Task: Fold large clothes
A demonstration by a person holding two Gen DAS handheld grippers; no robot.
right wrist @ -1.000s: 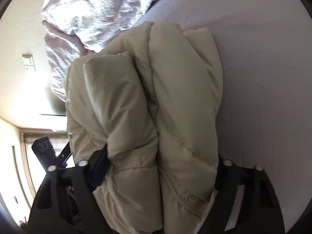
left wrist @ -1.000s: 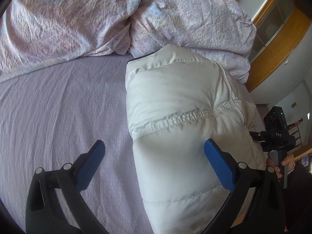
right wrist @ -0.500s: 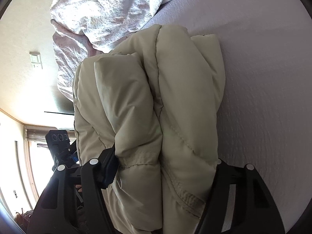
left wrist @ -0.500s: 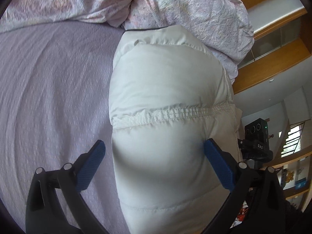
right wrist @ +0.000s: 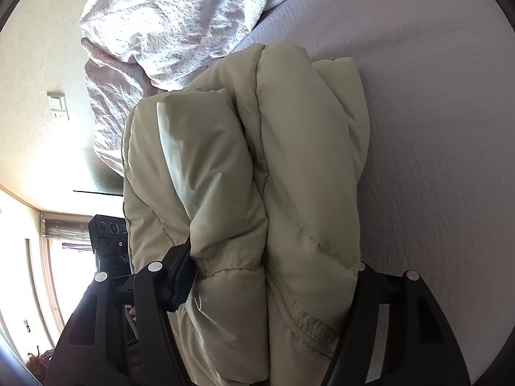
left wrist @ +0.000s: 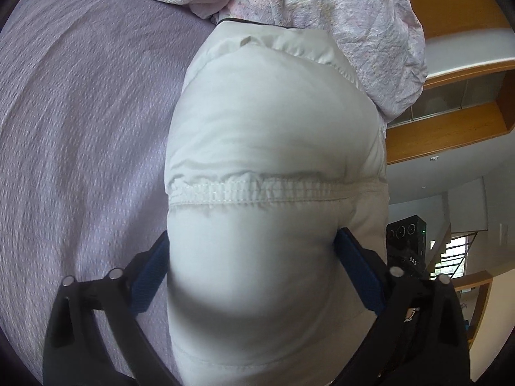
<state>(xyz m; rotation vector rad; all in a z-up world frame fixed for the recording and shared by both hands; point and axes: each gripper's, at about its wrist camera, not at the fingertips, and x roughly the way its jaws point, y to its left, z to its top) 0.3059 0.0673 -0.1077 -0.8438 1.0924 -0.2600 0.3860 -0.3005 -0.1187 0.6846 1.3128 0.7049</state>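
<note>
A cream puffy jacket point(left wrist: 267, 128) lies folded into a thick bundle on the lilac bed sheet point(left wrist: 80, 128). My left gripper point(left wrist: 252, 260) straddles one end of the bundle; its jaws are closing and both blue pads point(left wrist: 351, 257) press into the padding. From the opposite side, the right wrist view shows the jacket's point(right wrist: 289, 128) stacked layers. My right gripper point(right wrist: 272, 270) is shut on that end, squeezing the layers together. Its right finger is mostly hidden behind the fabric.
A crumpled floral duvet point(left wrist: 338, 16) is heaped on the bed just beyond the jacket, also in the right wrist view as the duvet point(right wrist: 177, 16). Bare sheet point(right wrist: 434, 96) spreads beside the bundle. Wooden shelves point(left wrist: 450, 122) stand past the bed's edge.
My left gripper came down over the jacket's end and rolled, and its pads went from standing apart to pressing on the padding. The right gripper narrowed slightly on its end and has stayed put.
</note>
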